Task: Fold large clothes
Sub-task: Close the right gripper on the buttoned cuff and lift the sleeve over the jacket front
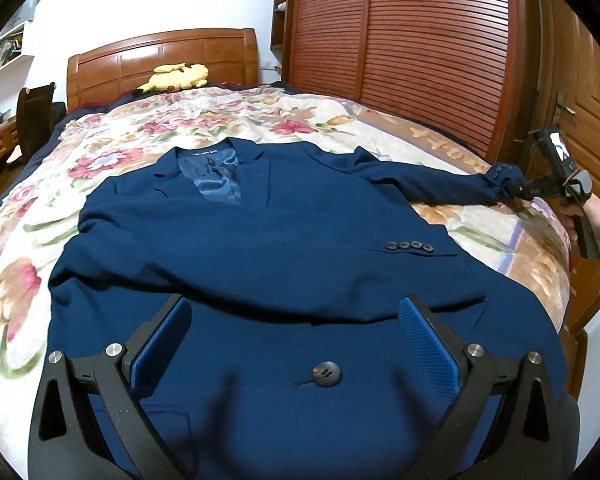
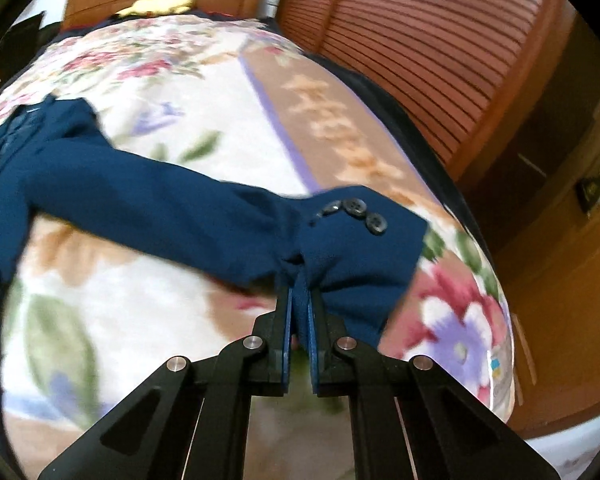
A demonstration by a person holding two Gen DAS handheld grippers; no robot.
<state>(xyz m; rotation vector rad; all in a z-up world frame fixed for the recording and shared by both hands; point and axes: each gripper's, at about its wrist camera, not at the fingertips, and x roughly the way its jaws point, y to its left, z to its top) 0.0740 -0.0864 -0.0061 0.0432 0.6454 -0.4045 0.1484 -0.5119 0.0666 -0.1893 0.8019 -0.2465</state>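
A navy blue jacket (image 1: 236, 248) lies front-up on a bed covered by a floral quilt (image 1: 112, 136), its collar toward the wooden headboard (image 1: 160, 60). One sleeve is folded across the chest; the other sleeve (image 2: 172, 208) stretches out toward the bed's right edge. The right gripper (image 2: 299, 280) has its fingers pinched tight on that sleeve's cuff, beside its buttons. The left gripper (image 1: 296, 312) hovers over the jacket's lower front, fingers spread wide and empty.

Quilt border (image 2: 340, 128): bore large orange lettering, too blurred to be read.
Jacket neck label (image 1: 204, 153): carried pale print, too small to be read.
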